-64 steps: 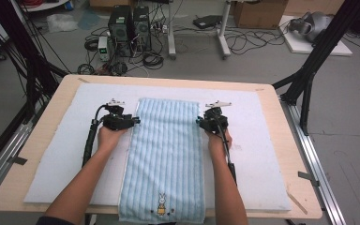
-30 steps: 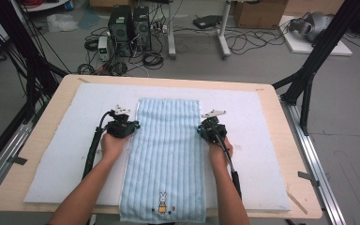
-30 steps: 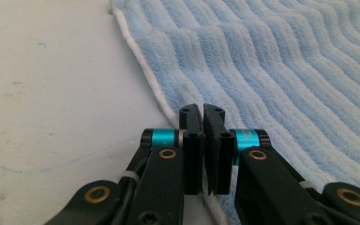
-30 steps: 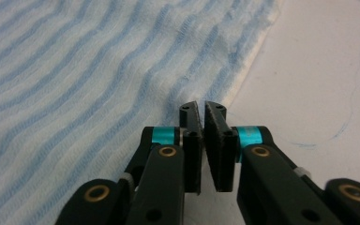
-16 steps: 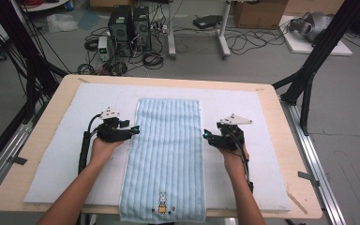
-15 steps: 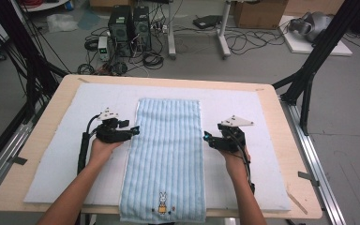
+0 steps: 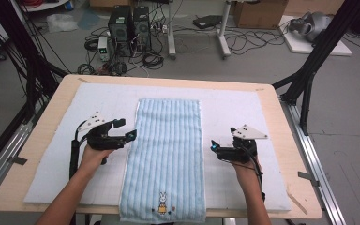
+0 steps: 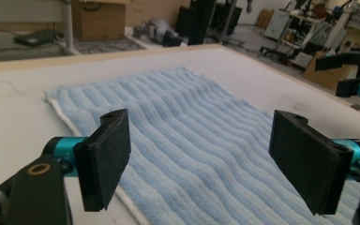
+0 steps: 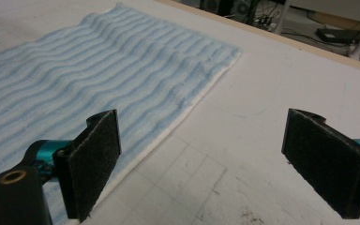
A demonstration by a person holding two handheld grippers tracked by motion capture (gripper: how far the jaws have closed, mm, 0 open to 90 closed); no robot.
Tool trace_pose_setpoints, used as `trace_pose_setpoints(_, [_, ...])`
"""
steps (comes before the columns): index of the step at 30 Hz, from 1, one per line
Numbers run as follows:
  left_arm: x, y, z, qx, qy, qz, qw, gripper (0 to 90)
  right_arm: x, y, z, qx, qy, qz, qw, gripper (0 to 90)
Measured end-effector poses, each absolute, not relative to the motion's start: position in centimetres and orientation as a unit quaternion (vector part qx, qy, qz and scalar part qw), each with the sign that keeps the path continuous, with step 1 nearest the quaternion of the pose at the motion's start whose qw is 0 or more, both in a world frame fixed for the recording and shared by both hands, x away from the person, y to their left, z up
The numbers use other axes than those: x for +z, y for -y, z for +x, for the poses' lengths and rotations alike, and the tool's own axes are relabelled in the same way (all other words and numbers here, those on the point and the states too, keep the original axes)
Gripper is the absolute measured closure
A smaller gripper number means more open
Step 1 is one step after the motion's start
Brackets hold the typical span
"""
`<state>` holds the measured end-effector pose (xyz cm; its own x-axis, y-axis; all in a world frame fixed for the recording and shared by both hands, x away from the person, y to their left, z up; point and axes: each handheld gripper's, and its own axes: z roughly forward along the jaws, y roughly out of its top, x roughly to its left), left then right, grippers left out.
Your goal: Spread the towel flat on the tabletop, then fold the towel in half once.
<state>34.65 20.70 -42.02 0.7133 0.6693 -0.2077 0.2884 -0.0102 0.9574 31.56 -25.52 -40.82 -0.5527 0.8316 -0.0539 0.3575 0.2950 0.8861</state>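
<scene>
A light blue striped towel lies flat and lengthwise on the white mat, with a small rabbit figure near its front hem. My left gripper is open at the towel's left edge. Its black pads hover over the towel with nothing between them, so the left gripper holds nothing. My right gripper is open a short way to the right of the towel's right edge. In the right gripper view the towel lies ahead and to the left, and the right gripper stands over bare mat.
The white mat covers most of the wooden table. Black frame posts stand at both far corners. Computers and cables sit on the floor beyond the far edge. The other gripper shows at the right of the left gripper view.
Both grippers have drawn back toward the near side of the table. The right one has also moved right, off the towel's edge. The towel lies as before.
</scene>
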Motion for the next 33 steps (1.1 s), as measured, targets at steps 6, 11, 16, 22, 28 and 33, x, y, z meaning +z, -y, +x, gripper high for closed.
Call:
trace_pose_setpoints(6, [-42.6,-22.0,35.0,0.181,-0.35,0.686,0.611,22.7,-41.1,26.1,31.8,0.447,-0.753,0.408,0.257,11.2])
trace_pose_setpoints(11, [-42.6,-22.3,35.1,0.18,-0.377,0.693,0.588,23.0,-41.1,25.9,31.9,0.445,-0.757,0.403,0.256,11.2])
trace_pose_setpoints(16, [-42.6,-22.1,35.0,0.17,-0.379,0.695,0.587,20.1,-41.2,25.7,31.9,0.445,-0.761,0.398,0.255,11.2])
trace_pose_setpoints(22, [-42.7,-22.2,35.1,0.161,-0.386,0.696,0.583,17.5,-41.3,25.6,32.0,0.443,-0.761,0.401,0.254,11.2])
trace_pose_setpoints(28, [-43.1,-22.2,35.6,0.143,-0.401,0.699,0.575,17.6,-41.3,25.7,31.9,0.442,-0.76,0.405,0.251,11.2])
trace_pose_setpoints(33, [-43.2,-22.1,36.4,0.131,-0.409,0.703,0.567,20.6,-41.3,25.6,31.9,0.44,-0.763,0.404,0.247,11.2])
